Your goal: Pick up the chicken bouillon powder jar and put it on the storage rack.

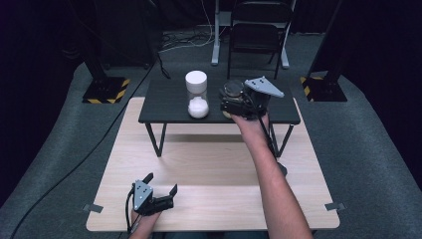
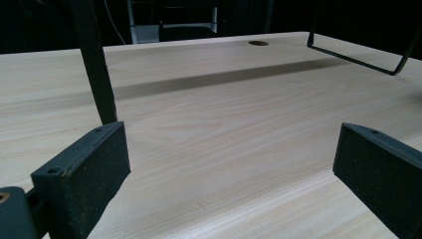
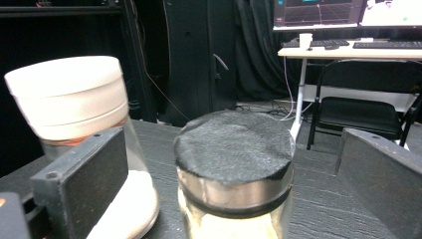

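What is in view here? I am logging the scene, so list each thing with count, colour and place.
white-lidded jar: 1, clear with white powder, on the black stand, left of the right gripper.
black-lidded jar: 1, clear glass, between the open jaws of the right gripper, untouched.
black stand: 1, black, on the far part of the table.
table: 1, light wood, centre.
folding chair: 1, black, behind the table.
right gripper: 1, black, open, at the stand.
left gripper: 1, black, open, low over the near table.
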Demonstrator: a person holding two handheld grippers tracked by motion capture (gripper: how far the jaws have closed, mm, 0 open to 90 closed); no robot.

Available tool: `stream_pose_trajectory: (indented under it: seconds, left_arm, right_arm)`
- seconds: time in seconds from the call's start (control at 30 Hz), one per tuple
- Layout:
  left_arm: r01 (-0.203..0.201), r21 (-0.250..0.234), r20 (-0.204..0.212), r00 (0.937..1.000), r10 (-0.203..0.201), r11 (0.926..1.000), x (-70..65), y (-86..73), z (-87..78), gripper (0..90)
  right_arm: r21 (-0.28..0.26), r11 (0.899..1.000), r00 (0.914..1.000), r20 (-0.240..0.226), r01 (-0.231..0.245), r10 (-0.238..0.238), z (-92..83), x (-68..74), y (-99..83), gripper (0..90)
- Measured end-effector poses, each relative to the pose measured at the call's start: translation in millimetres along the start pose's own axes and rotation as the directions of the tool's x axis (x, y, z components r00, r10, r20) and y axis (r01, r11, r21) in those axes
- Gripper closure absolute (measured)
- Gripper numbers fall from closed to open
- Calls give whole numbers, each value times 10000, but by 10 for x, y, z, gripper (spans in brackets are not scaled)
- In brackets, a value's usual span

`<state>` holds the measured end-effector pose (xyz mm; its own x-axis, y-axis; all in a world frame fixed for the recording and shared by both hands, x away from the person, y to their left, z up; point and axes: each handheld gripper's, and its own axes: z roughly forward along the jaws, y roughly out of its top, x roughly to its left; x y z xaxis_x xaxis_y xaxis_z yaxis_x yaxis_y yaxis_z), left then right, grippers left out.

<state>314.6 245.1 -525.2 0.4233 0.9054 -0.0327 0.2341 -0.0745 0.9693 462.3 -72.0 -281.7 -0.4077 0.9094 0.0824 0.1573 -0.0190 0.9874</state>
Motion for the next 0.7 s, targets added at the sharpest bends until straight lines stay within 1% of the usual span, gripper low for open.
stream_pose_trajectory:
  seconds: [0.23,0.57,0.7]
  left_arm:
    - [-31,21,26,10000,31,10000,-5,0,-1,11]
    - [-149,47,87,9999,149,9999,-14,0,-3,12]
    - [-160,62,98,9998,159,9999,-15,0,-2,12]
  right_arm:
    - [-37,9999,9996,-225,-144,143,-161,-13,-12,0]
    - [-144,9998,9993,-339,-143,138,-402,-38,-63,0]
    - [-170,9997,9993,-355,-156,150,-472,-41,-89,0]
